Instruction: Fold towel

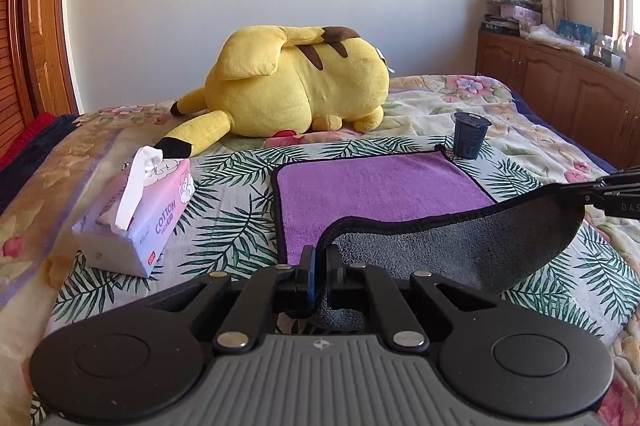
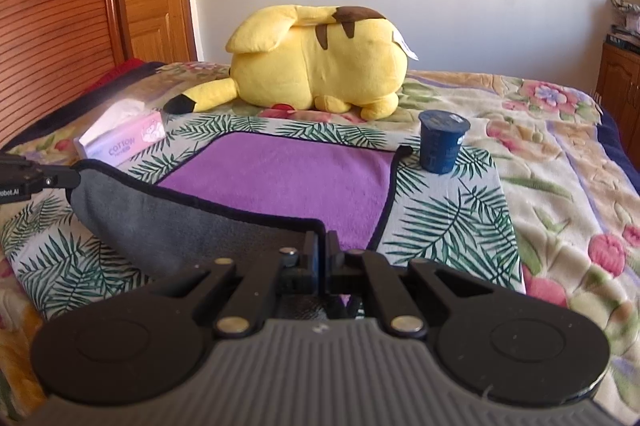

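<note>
Clearly the fold is only begun. Nearest the lens in the left wrist view, the left gripper (image 1: pixel 319 258) is clenched on the near left corner of the towel (image 1: pixel 376 186), its jaws pressed together with the black-bound edge caught between them. In the right wrist view the right gripper (image 2: pixel 322 246) is likewise closed tight on the near right corner. Between the two, the near edge of the towel hangs lifted off the leaf-print cloth (image 1: pixel 224 226), sagging in a shallow curve and showing its grey underside (image 1: pixel 460 242). Further on, the purple face of the towel lies flat on the cloth, its far edge and far corners undisturbed.

As a judgement: both near corners are gripped and raised, but the near edge has not yet been carried over to meet the far one, so no crease is laid and the whole fold remains to be done.

Beyond the towel, a dark blue cup (image 1: pixel 471 135) stands just beside its far right corner and could be knocked when the edge comes over. A tissue box (image 1: pixel 136 214) sits off to the left, apart from the towel. Farthest, a yellow plush toy (image 1: pixel 296 82) lies on the floral bedspread (image 2: pixel 552 154).
</note>
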Available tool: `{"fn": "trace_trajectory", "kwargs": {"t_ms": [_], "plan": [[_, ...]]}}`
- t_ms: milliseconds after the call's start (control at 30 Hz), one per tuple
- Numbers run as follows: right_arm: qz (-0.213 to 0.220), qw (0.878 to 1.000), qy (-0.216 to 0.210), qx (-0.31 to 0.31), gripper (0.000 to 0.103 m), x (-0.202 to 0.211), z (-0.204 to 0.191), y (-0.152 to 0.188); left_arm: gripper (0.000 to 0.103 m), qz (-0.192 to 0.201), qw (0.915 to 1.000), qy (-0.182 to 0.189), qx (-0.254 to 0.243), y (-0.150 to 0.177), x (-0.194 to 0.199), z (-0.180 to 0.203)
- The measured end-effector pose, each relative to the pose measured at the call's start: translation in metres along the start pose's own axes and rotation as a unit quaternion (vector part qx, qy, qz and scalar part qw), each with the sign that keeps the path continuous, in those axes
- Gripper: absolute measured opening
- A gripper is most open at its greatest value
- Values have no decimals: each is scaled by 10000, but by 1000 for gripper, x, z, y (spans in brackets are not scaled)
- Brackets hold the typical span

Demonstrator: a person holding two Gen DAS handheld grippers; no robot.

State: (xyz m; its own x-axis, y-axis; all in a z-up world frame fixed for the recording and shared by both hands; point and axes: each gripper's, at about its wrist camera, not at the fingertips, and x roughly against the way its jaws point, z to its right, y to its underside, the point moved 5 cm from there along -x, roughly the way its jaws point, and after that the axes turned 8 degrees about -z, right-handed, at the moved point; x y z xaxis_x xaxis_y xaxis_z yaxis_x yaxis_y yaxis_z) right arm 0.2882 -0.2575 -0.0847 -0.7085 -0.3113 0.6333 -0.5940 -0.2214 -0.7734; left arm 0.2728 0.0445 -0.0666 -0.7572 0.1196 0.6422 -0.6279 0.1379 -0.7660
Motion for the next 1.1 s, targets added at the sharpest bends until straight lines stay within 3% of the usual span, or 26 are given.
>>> {"fn": "trace_trajectory", "kwargs": {"t_ms": [533, 1100], "plan": [[29, 9991, 137, 390, 3, -17, 8, -25, 0, -10, 9999, 27, -118, -27, -26, -9], [234, 9966, 338, 716, 3, -39, 18, -65, 0, 233, 9962, -249, -803, -76, -46, -7]]}}
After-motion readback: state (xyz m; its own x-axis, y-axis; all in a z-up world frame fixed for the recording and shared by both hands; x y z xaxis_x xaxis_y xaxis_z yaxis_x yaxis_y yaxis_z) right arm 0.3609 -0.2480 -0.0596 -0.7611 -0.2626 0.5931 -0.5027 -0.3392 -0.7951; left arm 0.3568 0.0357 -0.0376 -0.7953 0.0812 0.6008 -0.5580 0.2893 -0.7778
